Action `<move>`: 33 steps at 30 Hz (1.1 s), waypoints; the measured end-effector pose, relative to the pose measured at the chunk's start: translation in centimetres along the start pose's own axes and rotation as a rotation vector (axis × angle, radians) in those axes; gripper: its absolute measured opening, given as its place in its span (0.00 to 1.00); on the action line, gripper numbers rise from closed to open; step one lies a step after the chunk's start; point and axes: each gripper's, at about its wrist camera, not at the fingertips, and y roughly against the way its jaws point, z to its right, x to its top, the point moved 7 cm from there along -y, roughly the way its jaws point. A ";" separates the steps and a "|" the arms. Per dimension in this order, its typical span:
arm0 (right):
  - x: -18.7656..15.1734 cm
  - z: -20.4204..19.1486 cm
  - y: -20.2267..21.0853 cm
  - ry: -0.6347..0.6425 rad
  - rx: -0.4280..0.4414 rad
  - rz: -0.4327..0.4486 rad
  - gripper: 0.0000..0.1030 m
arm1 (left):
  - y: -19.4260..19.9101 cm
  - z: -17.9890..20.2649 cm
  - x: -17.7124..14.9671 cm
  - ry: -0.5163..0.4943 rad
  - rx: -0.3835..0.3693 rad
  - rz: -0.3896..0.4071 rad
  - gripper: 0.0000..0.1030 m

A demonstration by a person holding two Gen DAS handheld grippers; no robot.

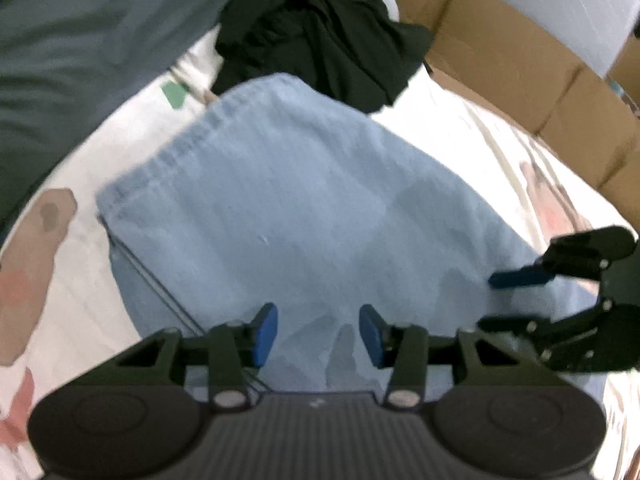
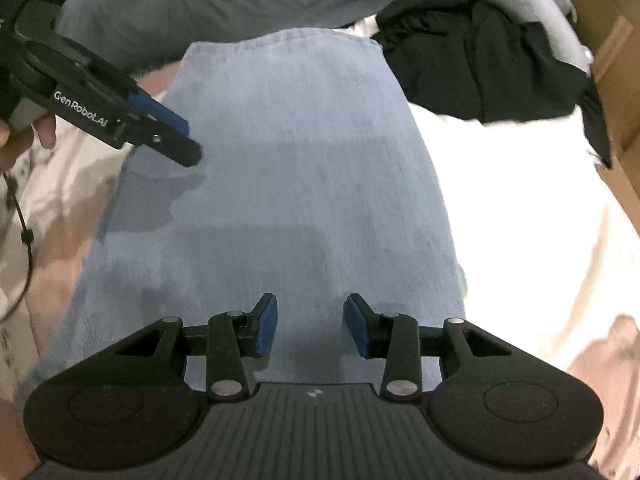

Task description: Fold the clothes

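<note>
A light blue denim garment (image 1: 288,216) lies folded flat on a white patterned sheet (image 1: 80,280); the right wrist view shows the same denim (image 2: 304,168) from its other side. My left gripper (image 1: 318,334) hovers open just over the denim's near edge, nothing between its blue pads. My right gripper (image 2: 310,326) is open too, above the cloth, and appears in the left wrist view at the right edge (image 1: 508,300). In the right wrist view the left gripper (image 2: 176,136) reaches in from the upper left, held by a hand (image 2: 24,136).
A crumpled black garment (image 1: 320,40) lies beyond the denim's far end, seen again in the right wrist view (image 2: 488,68). Grey cloth (image 1: 80,40) fills the far left. Cardboard boxes (image 1: 520,64) stand along the right side. The sheet (image 2: 520,208) spreads white to the right.
</note>
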 end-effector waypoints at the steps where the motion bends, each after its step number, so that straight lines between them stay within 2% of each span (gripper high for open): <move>1: -0.7 0.2 0.4 0.003 -0.012 0.002 0.44 | 0.0 0.4 -0.4 -0.011 -0.001 0.000 0.47; 6: -2.9 1.3 1.6 0.009 -0.045 -0.007 0.46 | 0.0 2.4 -1.7 -0.064 -0.028 -0.022 0.47; 9: -4.3 1.9 2.6 0.014 -0.089 -0.019 0.56 | 0.1 3.6 -2.5 -0.115 -0.051 -0.041 0.47; 14: -7.5 2.4 4.8 0.043 -0.109 -0.062 0.56 | 0.3 4.8 -4.3 -0.172 -0.080 -0.073 0.47; 22: -12.2 3.1 8.4 -0.004 -0.169 -0.148 0.54 | 2.0 5.6 -3.7 -0.182 -0.105 -0.054 0.47; 28: -14.6 2.4 10.2 -0.079 -0.192 -0.202 0.54 | 3.4 9.7 -3.7 -0.277 -0.201 -0.022 0.47; 33: -14.1 1.4 11.7 -0.140 -0.192 -0.136 0.54 | 3.6 13.4 -5.0 -0.353 -0.277 -0.050 0.47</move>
